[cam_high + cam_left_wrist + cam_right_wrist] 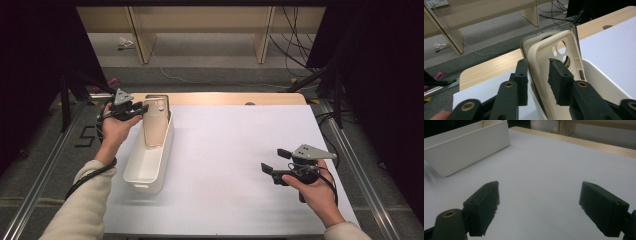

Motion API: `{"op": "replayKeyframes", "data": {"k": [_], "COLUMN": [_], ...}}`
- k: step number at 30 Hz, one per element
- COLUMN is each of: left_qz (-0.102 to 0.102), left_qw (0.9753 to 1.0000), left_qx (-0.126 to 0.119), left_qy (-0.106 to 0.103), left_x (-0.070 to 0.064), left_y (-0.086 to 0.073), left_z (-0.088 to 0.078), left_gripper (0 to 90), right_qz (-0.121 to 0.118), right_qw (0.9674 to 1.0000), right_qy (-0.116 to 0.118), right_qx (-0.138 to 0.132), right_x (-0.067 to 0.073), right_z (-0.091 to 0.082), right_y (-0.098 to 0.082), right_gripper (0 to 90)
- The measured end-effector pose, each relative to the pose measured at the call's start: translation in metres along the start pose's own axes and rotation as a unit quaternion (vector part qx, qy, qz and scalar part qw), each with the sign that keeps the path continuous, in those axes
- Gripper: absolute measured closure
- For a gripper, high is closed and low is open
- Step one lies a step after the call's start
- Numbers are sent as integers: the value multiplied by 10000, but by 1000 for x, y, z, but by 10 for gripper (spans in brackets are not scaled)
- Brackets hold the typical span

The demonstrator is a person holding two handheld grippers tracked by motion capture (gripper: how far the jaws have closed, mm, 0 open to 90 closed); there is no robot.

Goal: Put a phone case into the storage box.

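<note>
at the far left corner of the desk (240,150), the left gripper (134,110) is held by the left hand (116,127) at the far end of a long white tray (150,172), which lies along the desk's left edge. a beige phone case (549,65) is seen leaning upright in the far end of the tray, with a clear phone case (524,43) standing right behind it. in the left gripper view the two cases are seen between the black jaws, which are parted only a little; a narrow gap is seen beside each pad, so the cases are straddled rather than pinched. toward the near right corner of the desk, the right gripper (274,162) is held by the right hand (317,192) just above the white surface, well apart from the tray. its jaws are spread wide and nothing is held between them.
</note>
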State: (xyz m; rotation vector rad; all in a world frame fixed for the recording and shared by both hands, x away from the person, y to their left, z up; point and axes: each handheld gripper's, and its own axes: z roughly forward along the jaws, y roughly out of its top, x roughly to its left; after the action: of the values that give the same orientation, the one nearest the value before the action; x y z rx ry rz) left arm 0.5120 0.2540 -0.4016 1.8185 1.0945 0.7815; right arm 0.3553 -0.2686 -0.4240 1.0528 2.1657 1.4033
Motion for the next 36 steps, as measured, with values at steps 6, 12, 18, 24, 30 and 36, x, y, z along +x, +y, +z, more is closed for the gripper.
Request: {"op": "replayKeyframes", "data": {"k": [6, 12, 18, 24, 30, 36], "left_qz": [97, 177, 7, -172, -308, -235], "left_qw": [9999, 9995, 9993, 9986, 9981, 9969], "left_qx": [-70, -212, -377, -422, -238, -173], "left_qy": [114, 138, -11, -272, -472, -724], "left_x": [-3, -5, -10, -16, -22, -33], "left_y": [7, 14, 18, 19, 17, 13], "left_z": [-5, -14, -26, -42, -56, -70], "left_gripper": [604, 583, 518, 399, 255, 197], "right_qz": [0, 3, 2, 3, -1, 3], "right_qw": [10000, 10000, 10000, 10000, 10000, 10000], "right_qy": [4, -2, 0, 6, 2, 2], "right_qx": [6, 4, 2, 1, -4, -4], "right_x": [0, 0, 0, 0, 1, 1], "right_z": [0, 0, 0, 0, 0, 1], "right_y": [0, 0, 0, 0, 0, 0], "right_gripper": [172, 172, 172, 172, 172, 172]}}
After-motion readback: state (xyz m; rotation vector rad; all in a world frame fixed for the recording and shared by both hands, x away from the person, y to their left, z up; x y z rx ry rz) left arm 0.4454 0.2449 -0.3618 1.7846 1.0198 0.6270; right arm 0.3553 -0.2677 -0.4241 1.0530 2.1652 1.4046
